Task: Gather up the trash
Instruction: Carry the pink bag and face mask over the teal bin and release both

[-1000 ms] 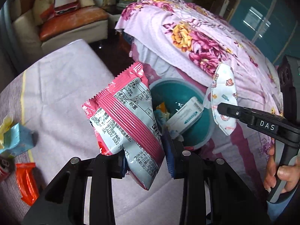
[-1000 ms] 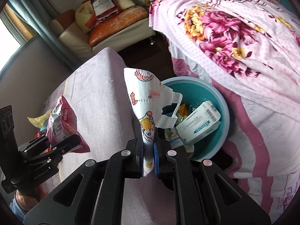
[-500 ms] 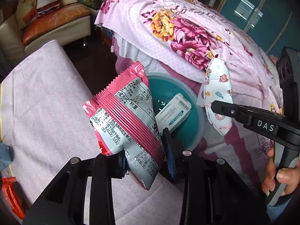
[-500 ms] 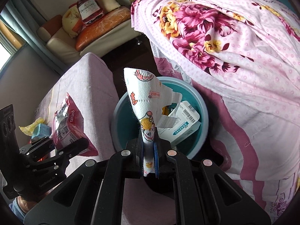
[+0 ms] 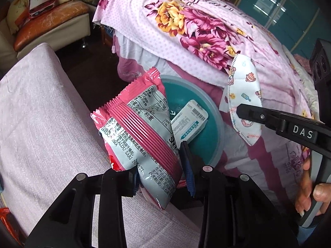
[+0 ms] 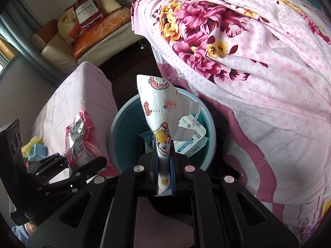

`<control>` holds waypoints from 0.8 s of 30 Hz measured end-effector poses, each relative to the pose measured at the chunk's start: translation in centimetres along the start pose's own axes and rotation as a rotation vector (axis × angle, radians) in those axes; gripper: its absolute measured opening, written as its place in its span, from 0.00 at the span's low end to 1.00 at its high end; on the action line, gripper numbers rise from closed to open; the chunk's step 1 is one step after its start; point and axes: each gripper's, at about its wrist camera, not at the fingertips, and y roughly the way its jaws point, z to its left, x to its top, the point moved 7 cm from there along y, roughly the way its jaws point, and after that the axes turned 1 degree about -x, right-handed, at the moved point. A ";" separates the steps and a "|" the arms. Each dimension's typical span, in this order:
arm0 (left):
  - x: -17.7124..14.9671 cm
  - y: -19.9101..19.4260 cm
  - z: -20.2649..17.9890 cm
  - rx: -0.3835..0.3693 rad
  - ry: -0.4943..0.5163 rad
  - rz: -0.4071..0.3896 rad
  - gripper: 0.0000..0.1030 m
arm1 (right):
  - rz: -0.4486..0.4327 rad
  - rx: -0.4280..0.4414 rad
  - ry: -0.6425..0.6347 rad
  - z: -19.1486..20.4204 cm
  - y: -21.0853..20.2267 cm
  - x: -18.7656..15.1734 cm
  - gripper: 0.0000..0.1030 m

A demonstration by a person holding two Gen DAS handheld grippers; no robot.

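Beside floral bedding [image 6: 238, 41], mask [image 6: 161, 124] pinched in right gripper [image 6: 164, 163] above bin [image 6: 115, 132]

"das" on hand-held gripper [image 5: 248, 114], "hennessy" on bag [image 6: 86, 10]

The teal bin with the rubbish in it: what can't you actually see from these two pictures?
- Bin bottom: in the right wrist view the face mask covers the middle; in the left wrist view the snack bag covers its near side.
- White box: print too small to read.
- Scraps on the cloth: too small to identify.
- Orange wrapper: cut off by the left wrist view's edge.
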 end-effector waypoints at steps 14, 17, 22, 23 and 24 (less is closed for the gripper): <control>0.3 -0.6 1.3 0.034 -0.024 -0.036 0.87 | 0.009 -0.013 -0.004 0.7 0.5 0.4 0.08; 0.0 -0.8 1.9 0.046 -0.038 -0.029 0.88 | 0.011 -0.014 -0.011 1.1 0.7 0.5 0.08; -0.7 -1.7 3.0 0.061 -0.056 -0.036 0.88 | 0.018 -0.016 -0.022 1.7 1.0 0.6 0.09; -0.8 -1.8 3.2 0.064 -0.057 -0.037 0.88 | 0.020 -0.015 -0.024 1.8 1.1 0.6 0.09; -0.9 -2.0 3.4 0.069 -0.057 -0.039 0.88 | 0.024 -0.014 -0.027 2.0 1.3 0.6 0.09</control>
